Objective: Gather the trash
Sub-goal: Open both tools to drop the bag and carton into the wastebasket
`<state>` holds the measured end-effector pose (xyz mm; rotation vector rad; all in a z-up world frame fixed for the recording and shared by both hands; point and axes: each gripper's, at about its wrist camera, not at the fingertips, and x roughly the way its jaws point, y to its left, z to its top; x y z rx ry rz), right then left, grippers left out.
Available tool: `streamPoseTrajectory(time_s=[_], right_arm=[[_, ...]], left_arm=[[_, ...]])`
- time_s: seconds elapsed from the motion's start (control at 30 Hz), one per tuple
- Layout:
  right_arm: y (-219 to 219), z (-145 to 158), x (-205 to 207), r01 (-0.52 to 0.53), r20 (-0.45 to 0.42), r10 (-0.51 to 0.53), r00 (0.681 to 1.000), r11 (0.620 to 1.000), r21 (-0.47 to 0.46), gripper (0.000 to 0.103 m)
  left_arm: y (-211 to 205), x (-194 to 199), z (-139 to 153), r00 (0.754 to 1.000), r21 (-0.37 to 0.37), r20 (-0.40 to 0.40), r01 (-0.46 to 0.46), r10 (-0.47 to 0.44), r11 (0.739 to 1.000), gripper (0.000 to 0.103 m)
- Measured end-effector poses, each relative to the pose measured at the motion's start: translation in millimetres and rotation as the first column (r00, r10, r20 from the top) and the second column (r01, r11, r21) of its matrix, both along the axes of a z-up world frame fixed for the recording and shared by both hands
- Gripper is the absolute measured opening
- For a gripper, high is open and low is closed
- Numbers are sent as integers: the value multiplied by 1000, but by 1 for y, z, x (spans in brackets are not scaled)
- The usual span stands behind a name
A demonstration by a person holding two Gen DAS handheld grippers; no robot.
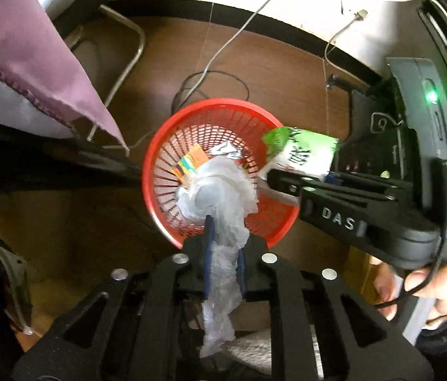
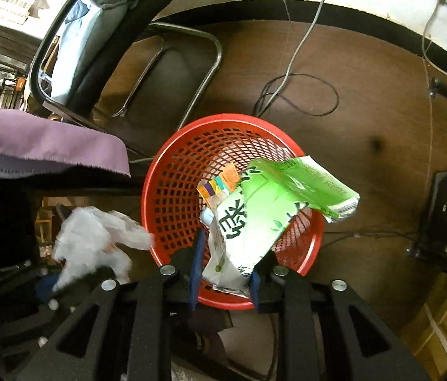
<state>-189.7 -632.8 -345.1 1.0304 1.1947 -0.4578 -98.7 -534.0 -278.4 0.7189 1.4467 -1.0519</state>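
While over the red basket (image 1: 223, 108), left gripper (image 1: 225, 254) pinches a limp, feather-light plastic bag (image 1: 223, 190); right gripper (image 2: 223, 273) clamps a crushed green carton (image 2: 255, 219) by its flat end. Both light, crumpling easily; bag slippery, best gripped mid-bunch

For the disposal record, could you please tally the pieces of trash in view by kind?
White plastic bag, in the left gripper: 1
Green and white carton, in the right gripper: 1
Orange wrapper, in the red basket: 1
Foil scrap: 1
Total: 4
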Motion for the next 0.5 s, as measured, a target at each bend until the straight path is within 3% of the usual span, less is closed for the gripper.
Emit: streamPoseTrajectory(time_s=[0.1, 0.3, 0.5], right_arm=[[-5, 0, -1, 26, 18, -26, 999, 999, 19, 38], [-8, 11, -7, 54, 29, -55, 998, 998, 13, 42], [-8, 30, -15, 59, 21, -59, 998, 998, -20, 46]], left_arm=[[2, 4, 2, 999, 10, 13, -29, 29, 1000, 46], [3, 9, 13, 997, -11, 28, -65, 65, 998, 48], [9, -5, 34, 997, -42, 76, -18, 21, 999, 48]])
